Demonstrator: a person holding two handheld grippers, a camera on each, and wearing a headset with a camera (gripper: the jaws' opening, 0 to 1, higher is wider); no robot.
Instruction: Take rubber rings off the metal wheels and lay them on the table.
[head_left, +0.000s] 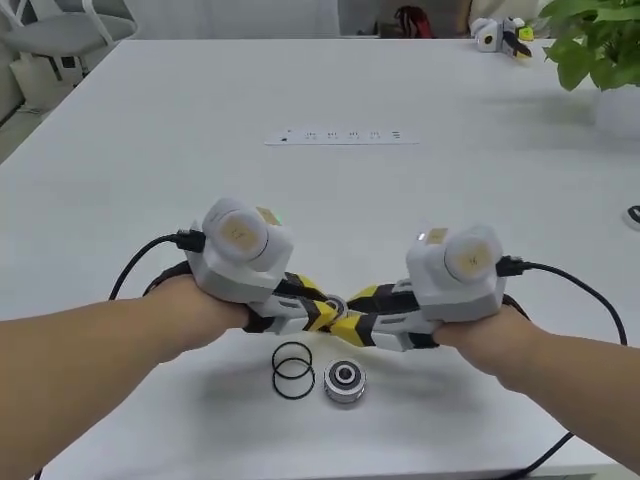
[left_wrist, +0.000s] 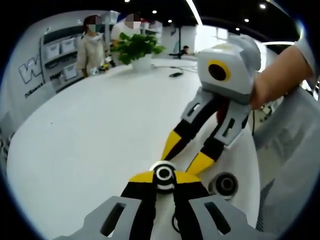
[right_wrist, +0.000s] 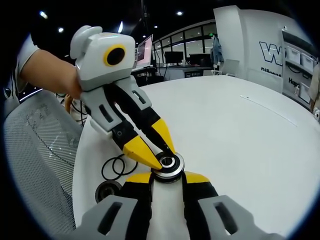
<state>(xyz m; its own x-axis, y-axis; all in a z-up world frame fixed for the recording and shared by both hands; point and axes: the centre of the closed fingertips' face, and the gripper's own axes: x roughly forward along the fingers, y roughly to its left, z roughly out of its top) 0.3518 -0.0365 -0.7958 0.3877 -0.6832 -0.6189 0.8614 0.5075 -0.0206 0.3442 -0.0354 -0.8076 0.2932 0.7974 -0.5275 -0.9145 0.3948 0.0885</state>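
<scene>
The left gripper (left_wrist: 164, 177) is closed narrowly on a small silver metal wheel (right_wrist: 168, 163) over the white table (head_left: 400, 90). The same wheel is clasped from the other side between the jaws of the right gripper (right_wrist: 167, 176). Nearer the person, two loose black rubber rings (head_left: 293, 370) are laid just left of a second silver metal wheel (head_left: 345, 380).

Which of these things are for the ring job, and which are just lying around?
For the job: left tool, right tool, held wheel, two loose rings, other wheel.

Just lying about: paper strip, plant, yellow gadget.
</scene>
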